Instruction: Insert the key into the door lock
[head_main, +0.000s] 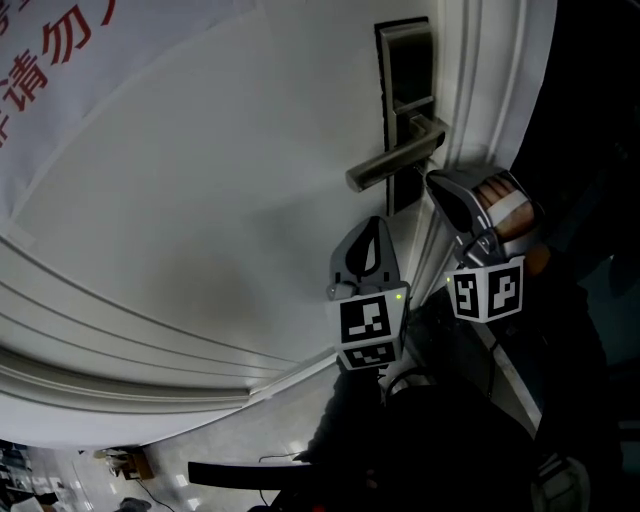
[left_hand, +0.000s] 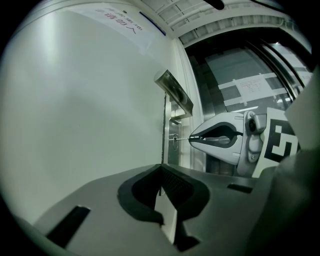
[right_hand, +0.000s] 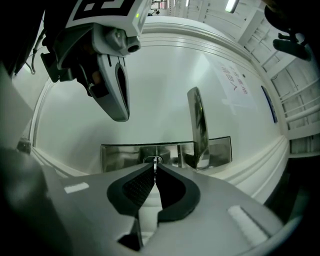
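Observation:
On the white door is a dark lock plate with a silver lever handle. My right gripper is just below the handle, shut on a small metal key. In the left gripper view the key's tip reaches the round keyhole; how deep it sits I cannot tell. The right gripper view shows the key between the shut jaws, against the shiny plate. My left gripper hovers close to the door, left of the right one, shut with nothing in it.
The door's raised moulding runs right of the lock plate. A paper sign with red print is stuck on the door at upper left. The lever juts out beside the key. Dark floor and a person's clothing lie below.

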